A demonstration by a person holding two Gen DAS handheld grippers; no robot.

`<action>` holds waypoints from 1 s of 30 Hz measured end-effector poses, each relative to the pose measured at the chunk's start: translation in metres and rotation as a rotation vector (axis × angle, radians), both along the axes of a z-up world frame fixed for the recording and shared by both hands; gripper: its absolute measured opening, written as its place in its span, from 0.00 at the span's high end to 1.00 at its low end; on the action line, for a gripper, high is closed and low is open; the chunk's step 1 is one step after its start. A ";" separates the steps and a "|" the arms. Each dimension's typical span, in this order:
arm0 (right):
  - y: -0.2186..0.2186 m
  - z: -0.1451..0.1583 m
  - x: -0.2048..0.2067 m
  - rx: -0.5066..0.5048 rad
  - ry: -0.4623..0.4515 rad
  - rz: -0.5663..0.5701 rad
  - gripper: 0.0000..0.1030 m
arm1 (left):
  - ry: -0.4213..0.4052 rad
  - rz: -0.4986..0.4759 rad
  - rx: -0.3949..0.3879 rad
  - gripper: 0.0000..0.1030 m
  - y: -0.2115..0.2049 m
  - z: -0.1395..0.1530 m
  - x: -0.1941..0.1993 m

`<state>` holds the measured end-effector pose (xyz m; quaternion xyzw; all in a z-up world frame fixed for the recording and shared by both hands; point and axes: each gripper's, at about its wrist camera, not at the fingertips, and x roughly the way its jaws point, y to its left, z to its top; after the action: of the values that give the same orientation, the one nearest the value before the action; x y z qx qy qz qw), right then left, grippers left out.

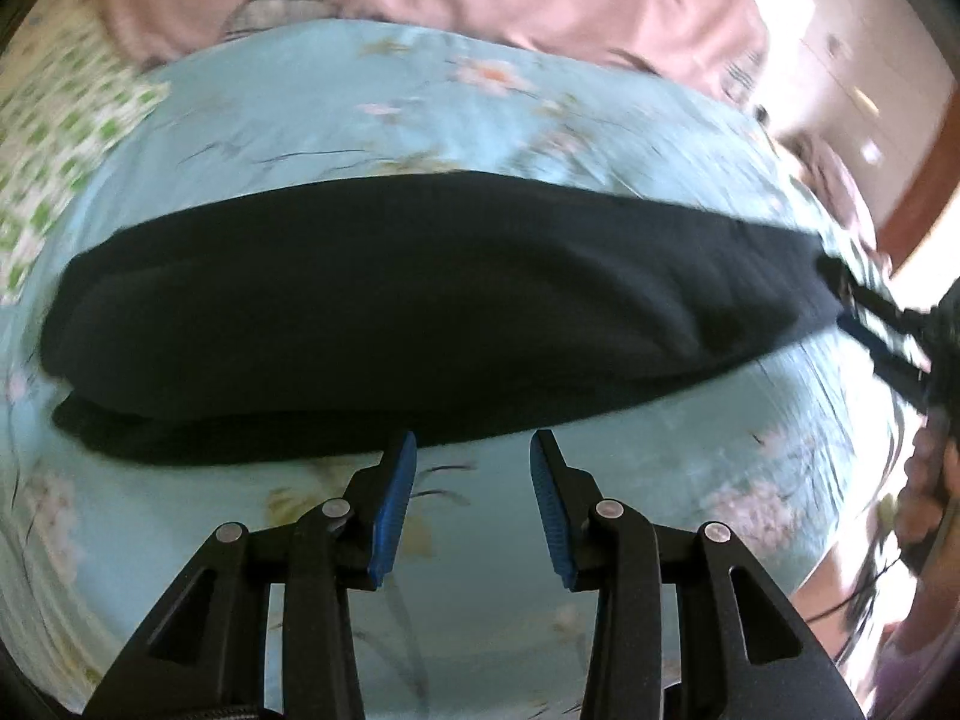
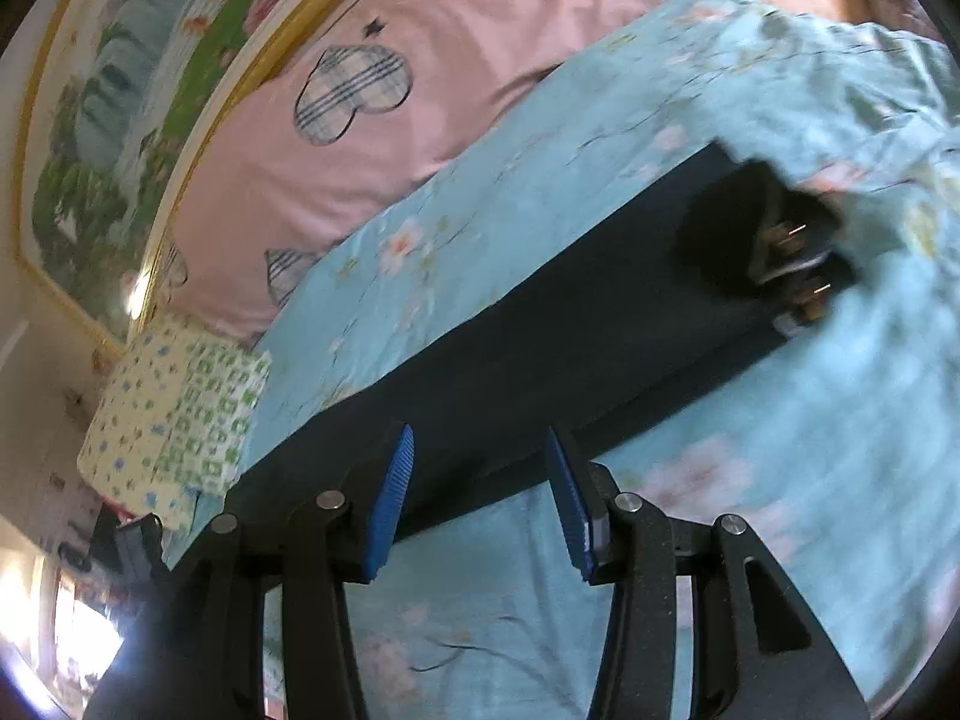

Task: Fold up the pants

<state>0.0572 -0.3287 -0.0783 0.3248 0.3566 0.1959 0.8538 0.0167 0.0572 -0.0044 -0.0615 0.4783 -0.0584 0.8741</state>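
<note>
Lower centre of the left wrist view, the left tool (image 1: 472, 450) hangs with its blue pads (image 1: 393, 516) spread wide and nothing between them, just short of the near hem of the pants (image 1: 420, 300). Same story in the right wrist view: the right tool (image 2: 478, 450) gapes, empty, at the edge of the pants (image 2: 540, 348). The dark pants lie in a long flat band across the middle of the floral bed sheet (image 1: 420, 108), apparently already doubled lengthwise. The risk, I'd say: pinch only the top layer and the stack slides apart, or catch the sheet and drag it along. Beyond, the pink quilt (image 2: 420, 60) fills the upper frame.
</note>
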 end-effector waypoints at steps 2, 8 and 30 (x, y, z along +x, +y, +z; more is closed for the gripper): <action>0.014 -0.002 0.001 0.014 0.005 0.037 0.54 | -0.009 0.052 -0.015 0.58 0.018 0.003 -0.004; 0.060 -0.002 0.002 0.038 0.011 0.159 0.54 | -0.018 0.190 -0.076 0.49 0.066 0.001 -0.010; 0.245 -0.001 0.000 -0.622 -0.253 0.539 0.54 | -0.013 0.514 -0.247 0.43 0.172 -0.012 -0.006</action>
<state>0.0575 -0.0835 -0.0791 -0.0793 0.3630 0.3334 0.8665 0.0107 0.2290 -0.0161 -0.2863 0.4307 0.1072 0.8491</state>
